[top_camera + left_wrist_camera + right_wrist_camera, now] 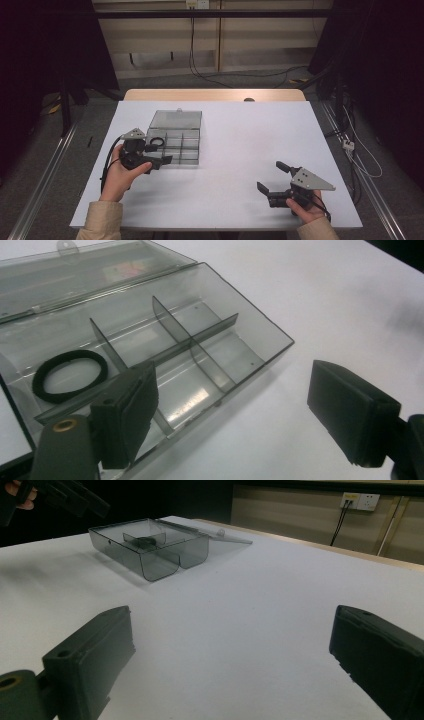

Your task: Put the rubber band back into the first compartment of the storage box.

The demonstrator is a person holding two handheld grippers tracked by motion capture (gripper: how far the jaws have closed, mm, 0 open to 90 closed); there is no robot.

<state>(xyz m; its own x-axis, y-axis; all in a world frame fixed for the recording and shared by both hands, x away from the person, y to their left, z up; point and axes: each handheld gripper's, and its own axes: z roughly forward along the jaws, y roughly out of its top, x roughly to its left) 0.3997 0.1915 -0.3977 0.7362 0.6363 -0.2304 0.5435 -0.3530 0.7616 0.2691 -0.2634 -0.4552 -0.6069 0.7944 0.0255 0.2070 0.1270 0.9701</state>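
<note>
A clear smoky plastic compartment box [175, 145] is seen on the left half of the white surface [235, 150], with its lid [176, 119] folded open and lying flat on the far side. The box is divided by thin partitions into several compartments. A black rubber ring [157, 142] is found lying flat in the far-left compartment; in the left gripper view the same ring [70, 375] is seen resting on the compartment floor, apart from the jaws.

The left tongs [157, 159] are held by the person's left hand [120, 175] at the near-left corner of the box, with the jaws spread wide. In the left gripper view the left tongs [230, 410] are seen with one jaw over the near edge of the box and the other over the bare surface beside it; nothing is held between them.

The right tongs [272, 179] are held low near the front right part of the surface by the right hand [307, 210], well apart from the box. Their jaws are also spread wide and nothing is gripped. In the right gripper view the right tongs [230, 660] are pointed across the bare surface toward the box [150, 547], which is seen farther off with its lid [225, 535] lying open.

A wall socket [360, 501] with cables is seen on the far wall.
</note>
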